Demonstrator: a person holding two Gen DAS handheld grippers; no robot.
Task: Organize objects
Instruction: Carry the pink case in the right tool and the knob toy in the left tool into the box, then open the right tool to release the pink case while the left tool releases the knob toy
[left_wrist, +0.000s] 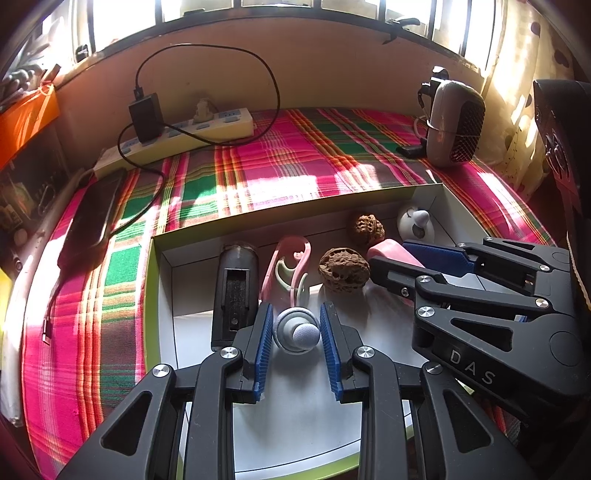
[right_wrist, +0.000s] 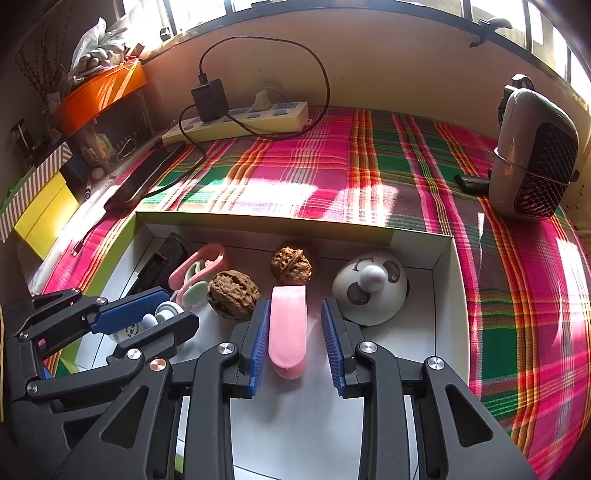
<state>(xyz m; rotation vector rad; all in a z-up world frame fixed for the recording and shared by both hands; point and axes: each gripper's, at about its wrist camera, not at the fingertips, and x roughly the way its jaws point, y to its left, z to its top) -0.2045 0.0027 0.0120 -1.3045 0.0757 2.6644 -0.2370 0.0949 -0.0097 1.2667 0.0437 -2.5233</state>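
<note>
A white box with a green rim (left_wrist: 159, 295) (right_wrist: 458, 280) lies on the plaid cloth. In it lie a black device (left_wrist: 234, 291), a pink and green clip (left_wrist: 291, 266), two walnuts (left_wrist: 344, 269) (left_wrist: 366, 229), a panda-faced dome (right_wrist: 369, 288) and a pink bar (right_wrist: 288, 328). My left gripper (left_wrist: 295, 332) is open around a grey round knobbed piece (left_wrist: 297, 331), its pads at the piece's sides. My right gripper (right_wrist: 291, 332) is open around the pink bar, with gaps on both sides. The left gripper also shows in the right wrist view (right_wrist: 147, 317).
A power strip (left_wrist: 184, 136) with a black charger and cable lies at the back left. A phone (left_wrist: 92, 225) lies left of the box. A small grey heater (right_wrist: 532, 155) stands at the back right. Orange and yellow boxes (right_wrist: 99, 96) stand at the far left.
</note>
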